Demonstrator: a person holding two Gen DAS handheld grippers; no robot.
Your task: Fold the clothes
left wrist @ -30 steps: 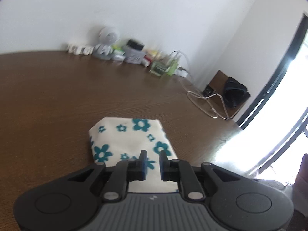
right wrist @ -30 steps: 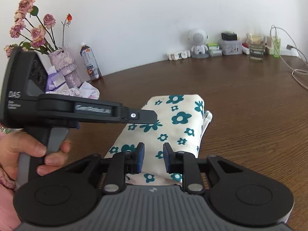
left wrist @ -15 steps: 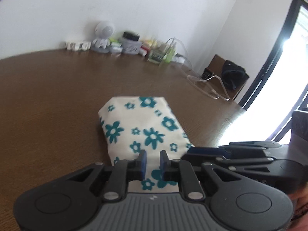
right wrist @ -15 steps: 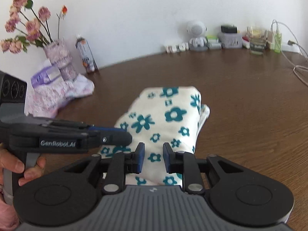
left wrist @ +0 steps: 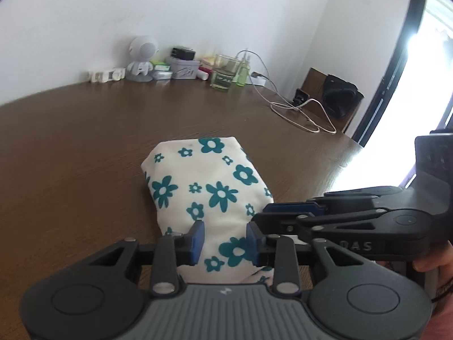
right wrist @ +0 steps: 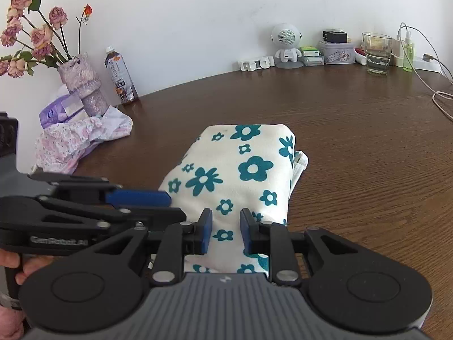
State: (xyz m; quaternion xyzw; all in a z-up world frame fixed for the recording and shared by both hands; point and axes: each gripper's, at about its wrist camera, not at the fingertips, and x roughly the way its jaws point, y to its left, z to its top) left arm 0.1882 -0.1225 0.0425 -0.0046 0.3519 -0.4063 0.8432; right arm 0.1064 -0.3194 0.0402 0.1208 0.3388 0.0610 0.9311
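The floral garment (right wrist: pixel 237 175) lies as a compact folded bundle on the brown desk (right wrist: pixel 368 141), its folded edge away from the cameras. Both tools hover over its near end. The left hand-held gripper (left wrist: pixel 223 239), narrow half a second ago, now stands parted with nothing between its pads; the right hand-held gripper (right wrist: pixel 225 231) has spread slightly and is likewise empty. This release suggests the fold is set, or that a fresh grasp is being prepared. A crumpled lilac garment (right wrist: pixel 76 138) lies well apart.
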